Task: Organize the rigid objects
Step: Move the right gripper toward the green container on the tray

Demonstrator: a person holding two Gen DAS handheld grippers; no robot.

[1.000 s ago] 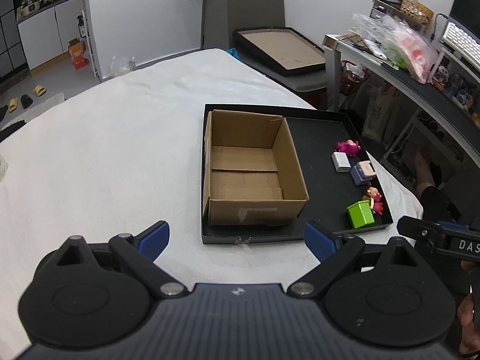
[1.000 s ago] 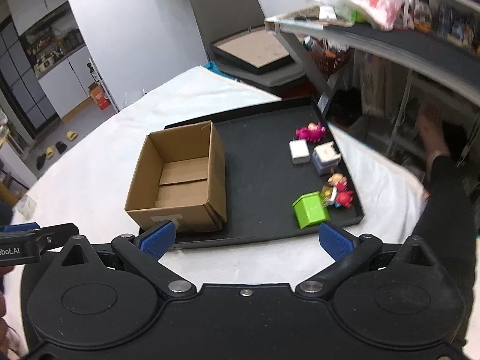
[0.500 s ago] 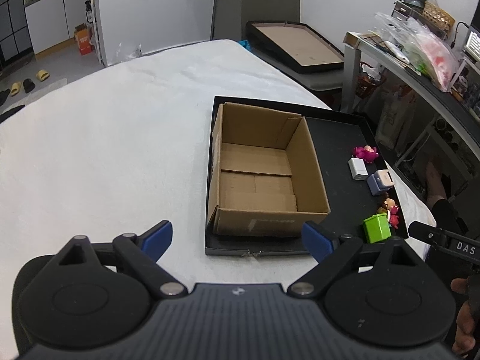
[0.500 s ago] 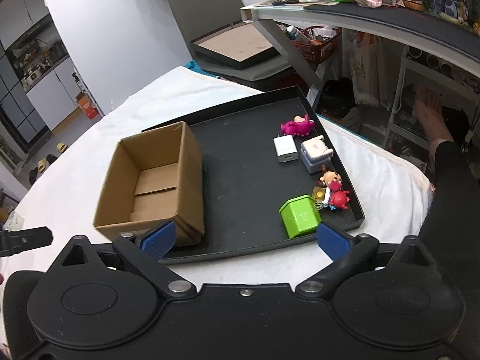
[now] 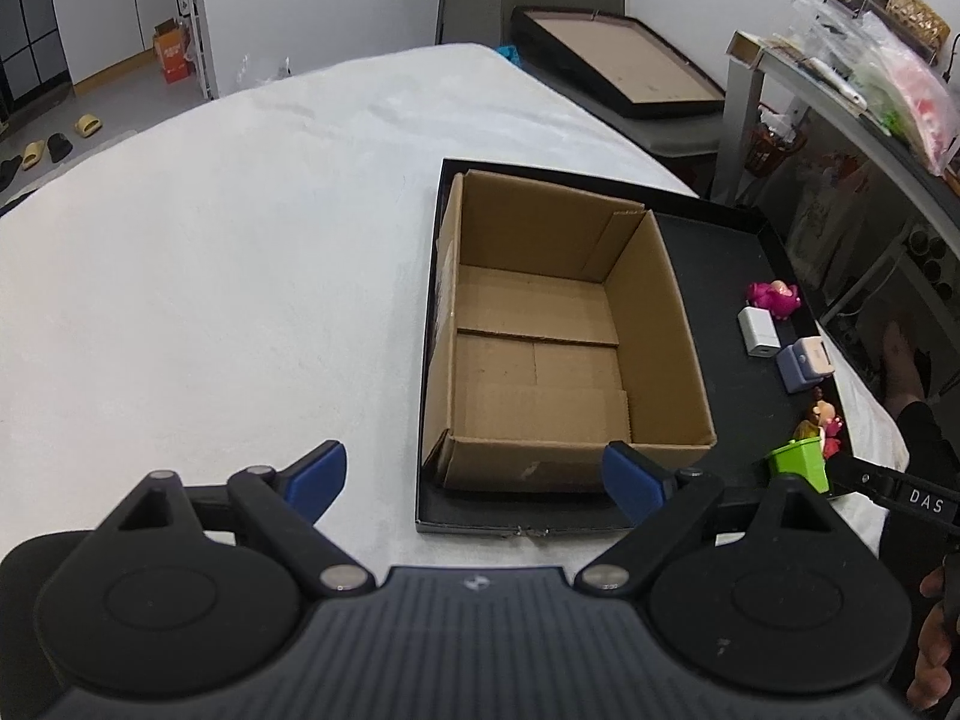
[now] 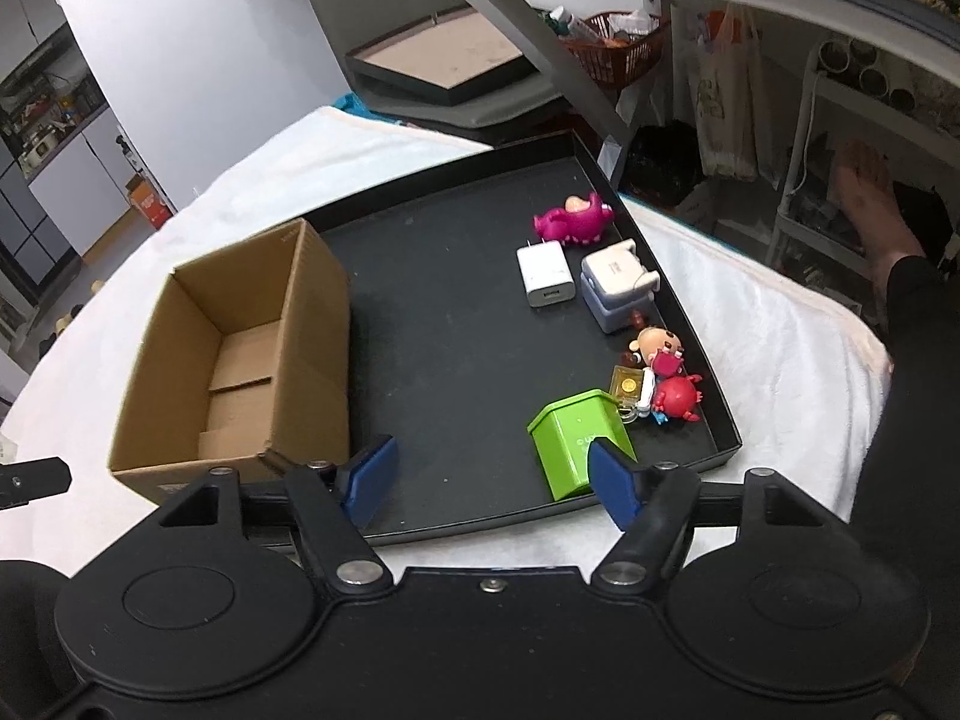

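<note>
On the white-covered bench [image 5: 210, 300], we see an open brown cardboard box [image 5: 558, 336] in a shallow black tray [image 6: 456, 324], small toys along its right side; both the left gripper [image 5: 474, 474] and right gripper [image 6: 489, 474] hover with fingers spread, the green plastic box [image 6: 573, 438] nearest the right.

The right gripper [image 6: 489, 474] hangs with its blue pads spread wide over the near rim of the black tray [image 6: 456, 324]. A green box [image 6: 573, 438] sits by the right pad (touching or not, unclear); the cardboard box [image 6: 240, 360] stands left.
</note>
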